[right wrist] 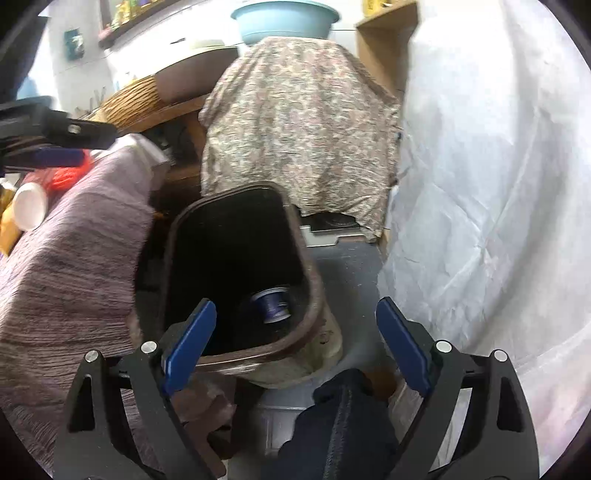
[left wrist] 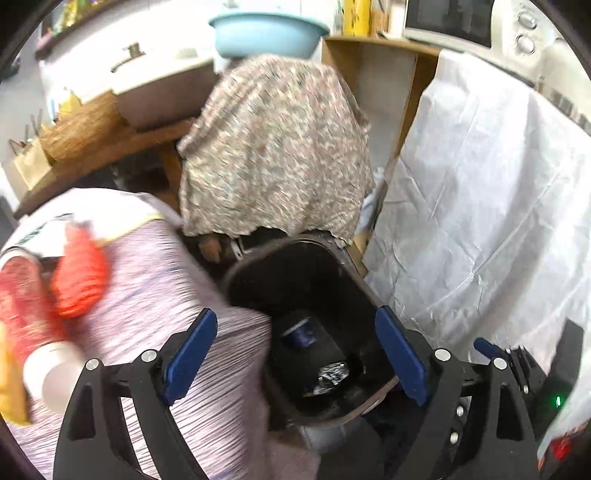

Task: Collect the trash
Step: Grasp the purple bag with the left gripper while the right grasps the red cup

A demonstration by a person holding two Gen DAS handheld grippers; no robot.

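Kitchen floor: 1 brown bin (right wrist: 236, 266) w/ 1 blue cup (right wrist: 271, 301) inside (both grippers (left wrist: 295, 354) (right wrist: 295, 347) spread wide, empty).

The trash bin (right wrist: 236, 266) is dark brown at the rim and black inside, with a dark blue can (right wrist: 271, 301) in it. At twelve o'clock a cloth (left wrist: 277, 147) with a small beige-pink floral print hangs under a pale blue basin (left wrist: 267, 31). At three o'clock is a white sheet (left wrist: 487, 206). At nine o'clock is a mauve ribbed worktop cover (left wrist: 166, 295) with a red mesh item (left wrist: 79, 273). The fingers (right wrist: 188, 347) are blue-padded.
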